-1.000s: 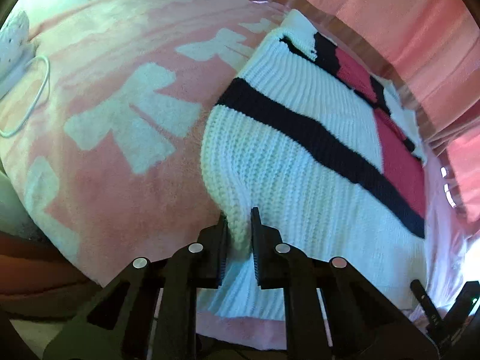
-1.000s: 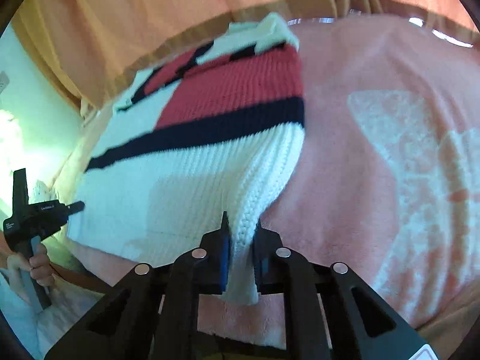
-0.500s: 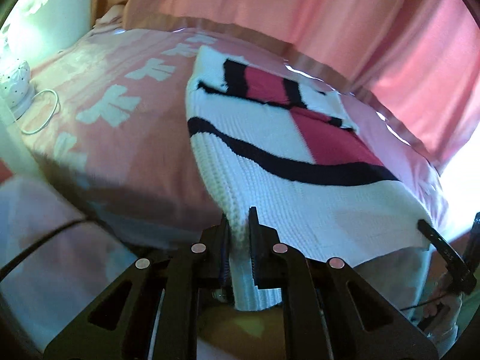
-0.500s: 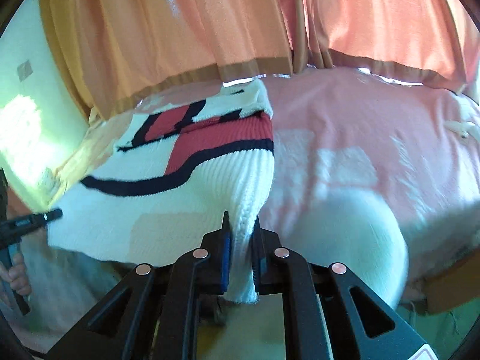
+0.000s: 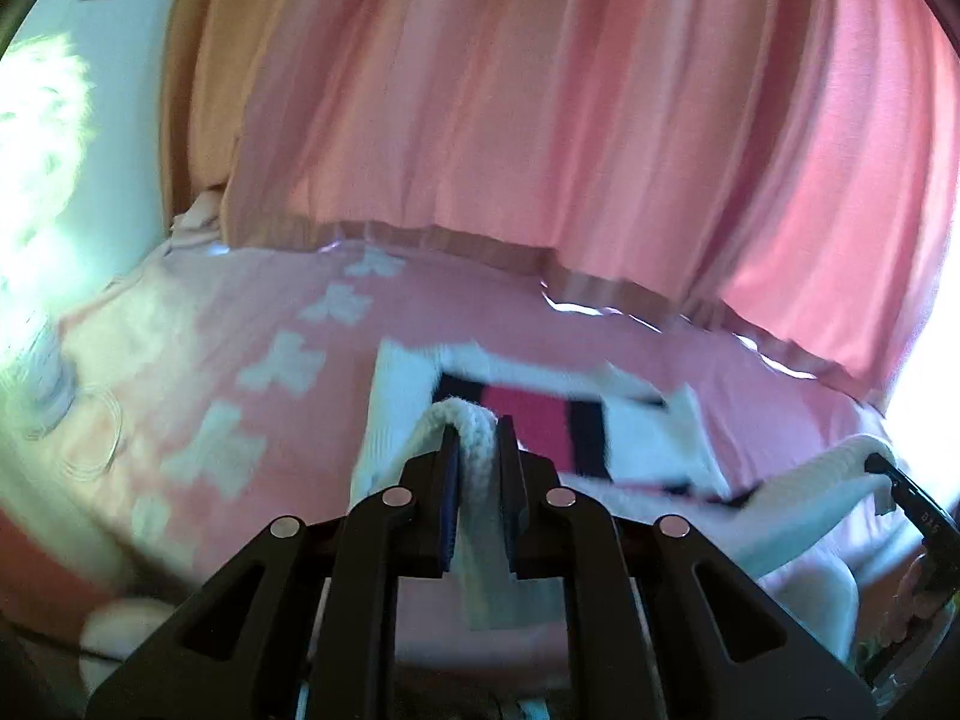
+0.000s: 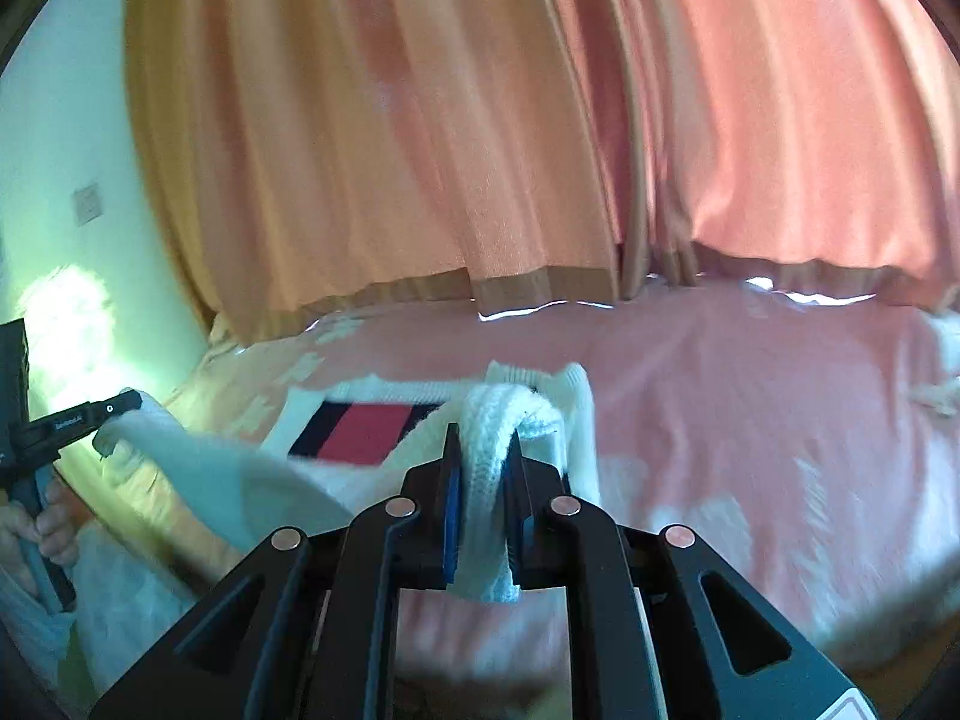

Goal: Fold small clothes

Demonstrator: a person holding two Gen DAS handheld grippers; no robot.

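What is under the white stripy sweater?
Under the sweater lies the pink blanket with pale shapes. Both tongs, left and right, lift its near edge. The blanket beneath the flat part is covered.

Beyond the fingers, pink-orange curtains (image 5: 540, 120) hang down to a bed's pink blanket (image 5: 210, 372) with pale motifs; sunlit pale wall (image 6: 54, 150) far left.

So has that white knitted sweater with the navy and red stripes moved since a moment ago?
Yes. The sweater's near edge has lifted toward the pink curtain, clamped in both grippers.
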